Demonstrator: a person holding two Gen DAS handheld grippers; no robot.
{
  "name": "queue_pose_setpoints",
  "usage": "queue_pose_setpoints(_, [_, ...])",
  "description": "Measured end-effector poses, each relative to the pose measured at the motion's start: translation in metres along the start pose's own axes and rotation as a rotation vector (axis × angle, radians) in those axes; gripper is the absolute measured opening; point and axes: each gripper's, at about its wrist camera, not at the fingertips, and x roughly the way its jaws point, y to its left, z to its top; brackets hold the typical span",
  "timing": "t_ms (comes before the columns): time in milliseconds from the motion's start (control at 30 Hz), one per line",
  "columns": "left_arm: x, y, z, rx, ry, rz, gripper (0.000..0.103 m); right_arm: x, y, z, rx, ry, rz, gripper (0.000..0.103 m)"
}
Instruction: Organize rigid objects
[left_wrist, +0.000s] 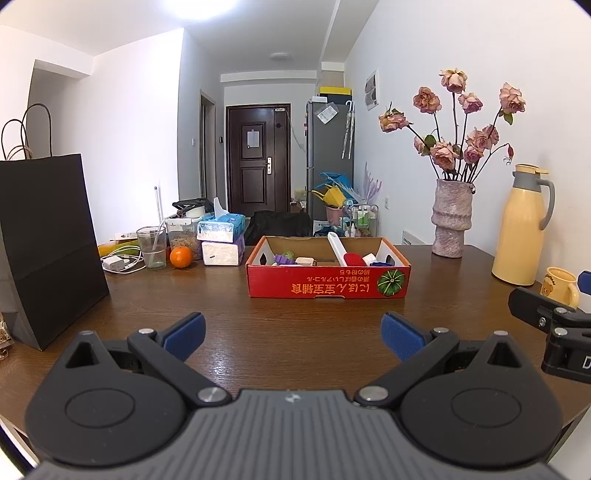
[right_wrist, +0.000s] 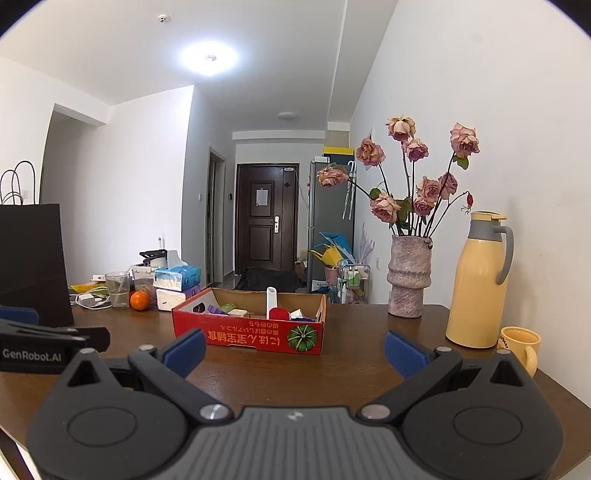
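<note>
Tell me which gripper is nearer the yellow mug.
Right. The right gripper is open just left of the yellow mug. The left gripper, also open, sits farther left, facing the red box.

My left gripper (left_wrist: 293, 338): jaws spread wide, blue pads (left_wrist: 184, 336) far apart, nothing between them, held level and low, pointing forward. My right gripper (right_wrist: 295, 349): same pose, jaws wide, blue pads (right_wrist: 404, 353) empty. Both side by side, near each other; each one's black finger edges into other's wrist view, no contact between them.
</note>
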Motion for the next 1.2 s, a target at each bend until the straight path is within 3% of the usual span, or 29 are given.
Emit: queue_pose_setpoints(1200, [0.005, -0.002, -0.005, 0.015, 0.015, -0.037, 0.103, 0.009, 0.001, -0.005, -0.008, 0.027, -0.005, 0.103])
